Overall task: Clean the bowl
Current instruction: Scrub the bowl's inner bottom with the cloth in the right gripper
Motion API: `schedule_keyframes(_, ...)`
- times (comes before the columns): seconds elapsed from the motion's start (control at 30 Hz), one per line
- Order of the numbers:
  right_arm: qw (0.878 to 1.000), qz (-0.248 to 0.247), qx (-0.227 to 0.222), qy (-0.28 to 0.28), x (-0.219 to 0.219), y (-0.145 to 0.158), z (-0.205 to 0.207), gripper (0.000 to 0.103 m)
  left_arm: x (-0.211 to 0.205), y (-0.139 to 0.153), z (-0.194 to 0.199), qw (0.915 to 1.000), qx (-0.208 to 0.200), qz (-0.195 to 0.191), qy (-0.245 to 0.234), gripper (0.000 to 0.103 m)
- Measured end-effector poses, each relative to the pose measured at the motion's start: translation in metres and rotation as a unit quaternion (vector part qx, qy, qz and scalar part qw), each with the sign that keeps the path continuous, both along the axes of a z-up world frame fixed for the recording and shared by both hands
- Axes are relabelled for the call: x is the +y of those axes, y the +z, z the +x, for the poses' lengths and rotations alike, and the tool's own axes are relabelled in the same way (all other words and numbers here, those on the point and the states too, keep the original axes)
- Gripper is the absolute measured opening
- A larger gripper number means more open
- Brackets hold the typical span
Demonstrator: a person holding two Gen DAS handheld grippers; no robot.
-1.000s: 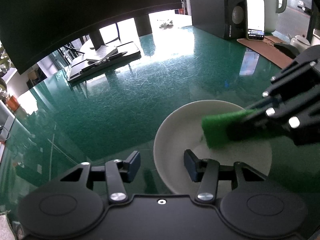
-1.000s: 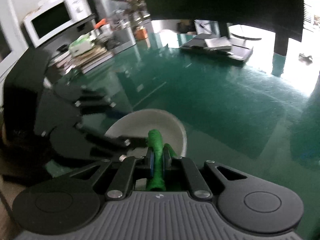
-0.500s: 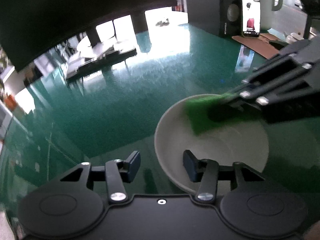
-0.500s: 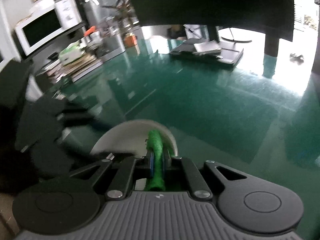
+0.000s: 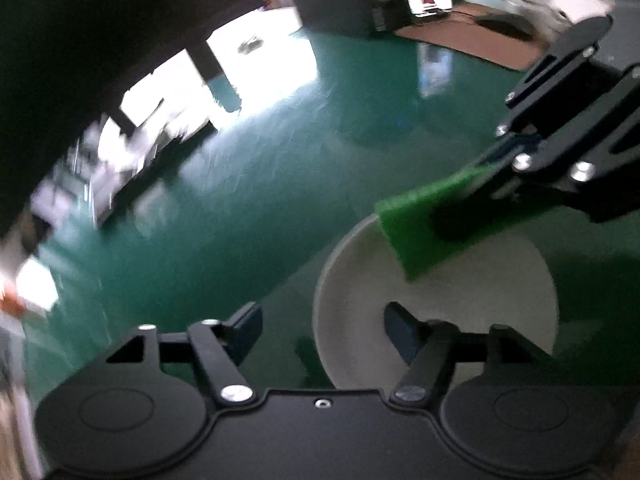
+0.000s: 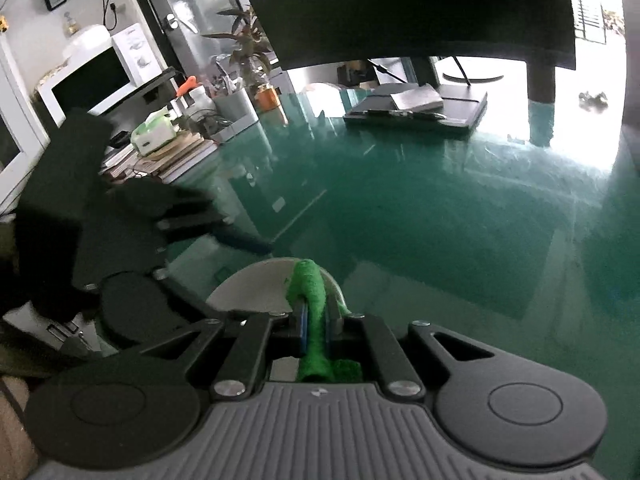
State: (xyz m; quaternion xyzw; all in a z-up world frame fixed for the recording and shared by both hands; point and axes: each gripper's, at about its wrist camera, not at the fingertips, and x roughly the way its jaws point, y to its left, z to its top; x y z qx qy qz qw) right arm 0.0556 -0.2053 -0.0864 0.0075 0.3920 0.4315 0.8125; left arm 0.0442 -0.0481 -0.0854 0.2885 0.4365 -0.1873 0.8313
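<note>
White bowl (image 5: 436, 300) on green counter (image 5: 256, 208) — near rim hidden behind left claw (image 5: 324, 326), jaws opening astride rim. Right claw (image 6: 316, 318) pinching green sponge (image 5: 420, 220) over far rim; left view blurred.

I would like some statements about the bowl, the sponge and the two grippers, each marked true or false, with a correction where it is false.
1. The right gripper is shut on the green sponge. True.
2. The bowl is blue. False: it is white.
3. The left gripper pinches the bowl's rim. False: its jaws are opening, one finger outside the rim and one inside the bowl, and the pads do not press on it.
4. The bowl stands on a green table. True.
5. The sponge lies loose on the table. False: the right gripper holds it over the bowl's far rim.
</note>
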Motion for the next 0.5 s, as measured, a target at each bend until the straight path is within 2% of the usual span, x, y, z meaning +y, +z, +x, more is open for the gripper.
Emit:
schedule_keyframes(0.03, 1.000, 0.001, 0.000, -0.003, -0.001, 0.000, -0.002, 0.007, -0.002, 0.000, 0.004, 0.9998, 0.002, 0.009, -0.016, 0.072)
schedule_keyframes(0.07, 1.000, 0.002, 0.000, -0.005, -0.001, 0.000, -0.004, 0.007, -0.003, 0.000, 0.006, 0.9997, 0.007, 0.006, -0.021, 0.061)
schedule_keyframes(0.1, 1.000, 0.002, 0.001, -0.008, -0.001, -0.001, -0.006, 0.007, -0.002, 0.001, 0.009, 0.9996, 0.018, -0.003, -0.020, 0.031)
schedule_keyframes(0.17, 1.000, 0.004, 0.002, -0.015, -0.001, -0.002, -0.007, 0.006, 0.004, 0.004, 0.015, 0.9981, 0.049, -0.036, -0.007, 0.026)
schedule_keyframes(0.27, 1.000, 0.000, -0.007, -0.027, -0.001, -0.004, -0.004, 0.006, 0.014, 0.005, 0.011, 0.9956, 0.062, -0.067, 0.022, 0.018)
schedule_keyframes(0.4, 0.999, -0.020, -0.029, -0.024, 0.007, -0.005, 0.003, 0.005, 0.022, 0.004, -0.008, 0.9911, 0.066, -0.097, 0.063, 0.019)
schedule_keyframes(0.5, 0.999, -0.034, -0.037, -0.013, 0.017, -0.007, 0.007, 0.005, 0.022, 0.003, -0.017, 0.9880, 0.052, -0.108, 0.097, 0.019)
